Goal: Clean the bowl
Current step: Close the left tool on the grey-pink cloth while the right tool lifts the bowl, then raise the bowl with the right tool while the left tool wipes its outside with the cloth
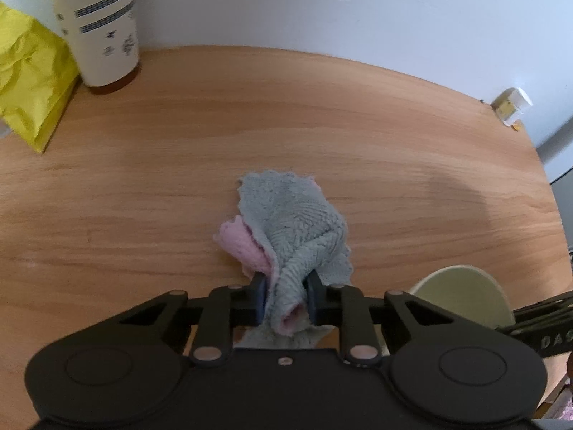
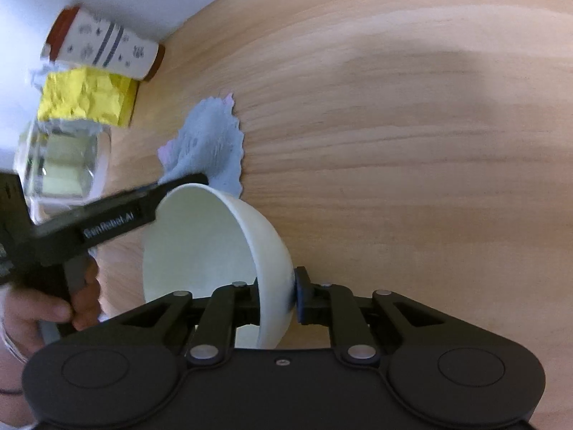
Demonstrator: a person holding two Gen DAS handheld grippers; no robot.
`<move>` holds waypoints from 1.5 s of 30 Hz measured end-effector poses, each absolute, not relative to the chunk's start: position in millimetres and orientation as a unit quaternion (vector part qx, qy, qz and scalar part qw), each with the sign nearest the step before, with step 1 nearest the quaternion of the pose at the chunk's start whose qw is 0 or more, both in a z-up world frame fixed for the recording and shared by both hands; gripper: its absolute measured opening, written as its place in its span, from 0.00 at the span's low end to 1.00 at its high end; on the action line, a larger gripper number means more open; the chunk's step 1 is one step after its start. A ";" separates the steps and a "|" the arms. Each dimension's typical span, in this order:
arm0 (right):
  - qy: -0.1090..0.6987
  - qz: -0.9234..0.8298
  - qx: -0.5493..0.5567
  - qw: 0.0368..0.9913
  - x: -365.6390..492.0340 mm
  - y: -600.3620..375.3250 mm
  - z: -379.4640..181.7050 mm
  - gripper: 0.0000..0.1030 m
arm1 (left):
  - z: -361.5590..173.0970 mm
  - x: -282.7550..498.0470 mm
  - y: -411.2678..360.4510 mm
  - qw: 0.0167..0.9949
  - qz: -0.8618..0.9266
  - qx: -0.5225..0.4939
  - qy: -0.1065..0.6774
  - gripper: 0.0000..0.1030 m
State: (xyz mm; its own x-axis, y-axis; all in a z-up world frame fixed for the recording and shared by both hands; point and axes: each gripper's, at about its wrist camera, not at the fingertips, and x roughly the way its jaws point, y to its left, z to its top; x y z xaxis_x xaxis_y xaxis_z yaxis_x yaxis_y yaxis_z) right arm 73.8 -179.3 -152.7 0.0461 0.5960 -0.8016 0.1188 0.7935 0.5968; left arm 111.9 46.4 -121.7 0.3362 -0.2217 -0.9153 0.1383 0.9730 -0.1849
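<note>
My left gripper is shut on a grey and pink cloth, which hangs forward over the wooden table. The pale cream bowl shows at the lower right of the left wrist view. In the right wrist view my right gripper is shut on the bowl's rim and holds it tilted on its side, opening to the left. The left gripper's black body and the cloth sit just beyond the bowl's upper rim.
A tall white patterned canister and a crumpled yellow bag stand at the back left by the wall. A clear container sits beside them. A small white and yellow object lies at the far right table edge.
</note>
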 end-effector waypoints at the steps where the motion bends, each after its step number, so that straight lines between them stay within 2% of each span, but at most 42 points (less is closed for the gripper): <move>1: 0.666 0.173 0.272 0.673 74.2 -182.4 -152.9 0.16 | -119.9 110.7 47.6 0.817 -0.108 -0.039 0.565 0.18; 11: 0.635 0.137 0.323 0.688 73.3 -211.3 -149.3 0.17 | -100.5 97.1 59.3 0.825 -0.091 -0.061 0.554 0.18; 20: 0.589 0.110 0.355 0.718 90.0 -239.0 -130.3 0.17 | -57.3 56.8 52.5 0.829 -0.153 -0.101 0.528 0.18; 28: 0.562 0.097 0.384 0.726 103.4 -255.7 -116.5 0.17 | -36.1 34.7 21.8 0.825 -0.236 -0.098 0.503 0.18; 37: 0.553 0.107 0.470 0.679 98.6 -260.6 -116.8 0.17 | -28.7 34.5 -2.8 0.833 -0.286 -0.104 0.462 0.18; 45: 0.546 0.120 0.513 0.651 90.4 -255.3 -116.4 0.17 | -37.5 43.4 -14.6 0.828 -0.304 -0.107 0.458 0.18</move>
State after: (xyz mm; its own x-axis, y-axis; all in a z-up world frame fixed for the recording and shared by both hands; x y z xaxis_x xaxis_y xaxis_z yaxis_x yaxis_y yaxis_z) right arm 90.4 -255.3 -116.4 0.3751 0.7165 -0.5882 0.4046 0.4444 0.7993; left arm 43.4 -14.6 -37.5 0.3951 -0.6020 -0.6939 0.4065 0.7920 -0.4556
